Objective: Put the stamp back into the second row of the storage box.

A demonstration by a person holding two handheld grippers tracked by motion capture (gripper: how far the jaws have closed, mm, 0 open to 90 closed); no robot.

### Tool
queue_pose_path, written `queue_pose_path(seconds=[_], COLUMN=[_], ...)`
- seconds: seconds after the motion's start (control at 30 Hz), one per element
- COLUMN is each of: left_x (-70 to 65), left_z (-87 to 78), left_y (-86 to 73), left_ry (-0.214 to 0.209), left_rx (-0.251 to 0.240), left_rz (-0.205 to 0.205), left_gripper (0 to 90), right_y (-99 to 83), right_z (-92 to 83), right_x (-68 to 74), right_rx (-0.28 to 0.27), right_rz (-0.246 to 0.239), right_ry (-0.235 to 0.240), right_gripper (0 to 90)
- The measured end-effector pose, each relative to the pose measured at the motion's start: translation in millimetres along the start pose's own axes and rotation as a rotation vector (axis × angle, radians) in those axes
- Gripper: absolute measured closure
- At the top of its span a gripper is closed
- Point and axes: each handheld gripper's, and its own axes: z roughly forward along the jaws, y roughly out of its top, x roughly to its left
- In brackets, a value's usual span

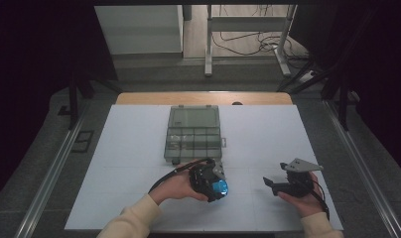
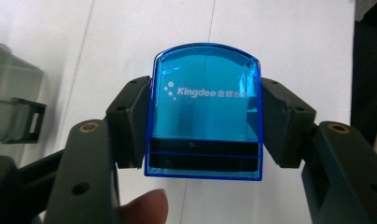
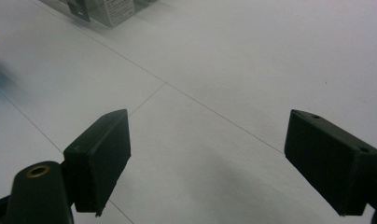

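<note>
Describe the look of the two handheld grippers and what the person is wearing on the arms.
Both grippers are black. The left gripper has angular jaws with brass-coloured pivot rivets and a black cable trailing from it. The right gripper has blocky rectangular pads and carries a grey three-cornered plate on top. The sleeves are cream-coloured.

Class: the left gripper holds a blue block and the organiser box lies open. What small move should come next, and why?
Probably carry the blue block forward toward the organiser box: the left gripper already clamps it just short of the box, while the right gripper is open and idle.
</note>
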Motion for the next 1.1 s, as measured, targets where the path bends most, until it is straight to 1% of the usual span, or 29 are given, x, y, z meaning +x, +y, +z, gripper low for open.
queue_pose_path(seconds=[0.23,0.3,0.37,0.77,1.1], left_x=[1.2,2.5,2.9,11.5,20.8], left_z=[-14.9,-20.7,-22.5,-46.8,-56.9], left_y=[-2.2,-3.1,-3.2,-10.1,-18.3], left_ry=[0.018,0.018,0.022,0.060,0.097], left_rx=[-0.023,-0.036,-0.037,-0.079,-0.112], left_rz=[-0.001,-0.003,-0.002,-0.028,-0.062], left_gripper=[41.1,41.1,41.1,41.1,41.1], right_y=[0.2,0.0,0.0,0.1,0.0], right_z=[-0.8,-0.7,-0.7,-0.9,-0.8], right_x=[0.4,0.1,0.1,0.4,0.4], right_rx=[-0.007,-0.005,-0.005,-0.005,-0.002], right_rz=[0.000,-0.002,-0.002,-0.001,-0.003], right_ry=[-0.003,-0.003,-0.003,-0.001,-0.001], right_gripper=[14.8,14.8,14.8,14.8,14.7])
